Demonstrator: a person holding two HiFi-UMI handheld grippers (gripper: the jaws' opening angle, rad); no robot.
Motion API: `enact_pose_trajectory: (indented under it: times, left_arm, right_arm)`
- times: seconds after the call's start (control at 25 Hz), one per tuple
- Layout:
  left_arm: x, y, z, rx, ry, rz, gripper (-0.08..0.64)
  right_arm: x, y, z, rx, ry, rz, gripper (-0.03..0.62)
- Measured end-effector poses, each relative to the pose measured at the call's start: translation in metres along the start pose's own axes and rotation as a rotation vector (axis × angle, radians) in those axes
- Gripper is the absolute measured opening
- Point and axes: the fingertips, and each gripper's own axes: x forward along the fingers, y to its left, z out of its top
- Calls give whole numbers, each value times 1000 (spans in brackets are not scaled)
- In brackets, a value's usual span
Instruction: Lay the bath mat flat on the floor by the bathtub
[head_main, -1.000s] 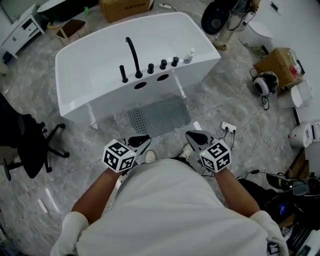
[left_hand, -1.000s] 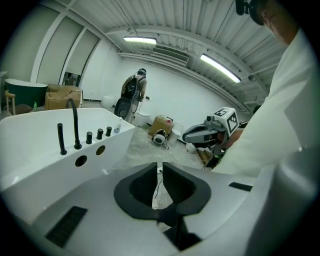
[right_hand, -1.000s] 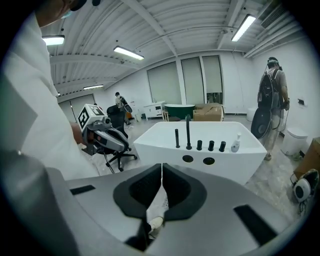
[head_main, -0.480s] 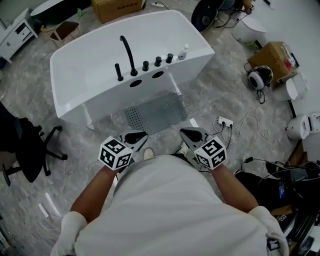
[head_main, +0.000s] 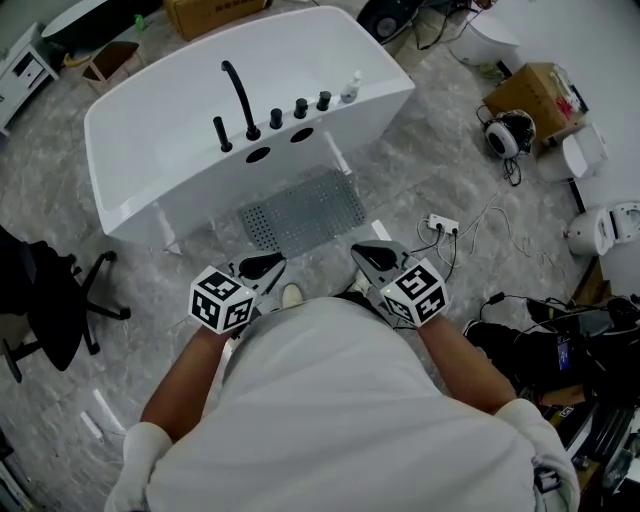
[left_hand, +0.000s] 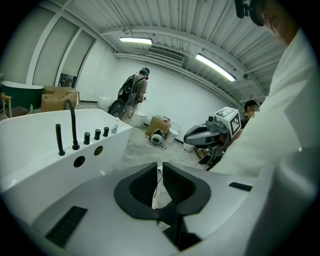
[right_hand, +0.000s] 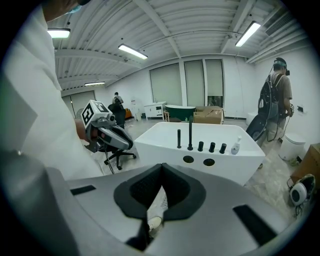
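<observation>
Partly, bathtub (head_main: 190, 185) hides bath mat (head_main: 303, 212) edge.

Bathtub (head_main: 200, 195) blocks ahead; power strip (head_main: 441, 224) near right of bath mat (head_main: 303, 212); office chair (head_main: 50, 300) well left.

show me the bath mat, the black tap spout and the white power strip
bath mat (head_main: 305, 212), head view, middle of its grey perforated surface
black tap spout (head_main: 241, 100), head view, mid-stem
white power strip (head_main: 441, 224), head view, its top face

Bathtub (head_main: 140, 150) glossy white; bath mat (head_main: 303, 213) grey, perforated, matt; floor (head_main: 440, 170) marbled stone.
</observation>
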Motion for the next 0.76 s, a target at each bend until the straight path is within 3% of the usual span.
enact_pose_trajectory:
  times: [0.76]
  left_arm:
    - [8, -6, -7, 12, 21, -37, 44]
  right_arm:
    - [-3, 9, -17, 38, 18, -21, 8]
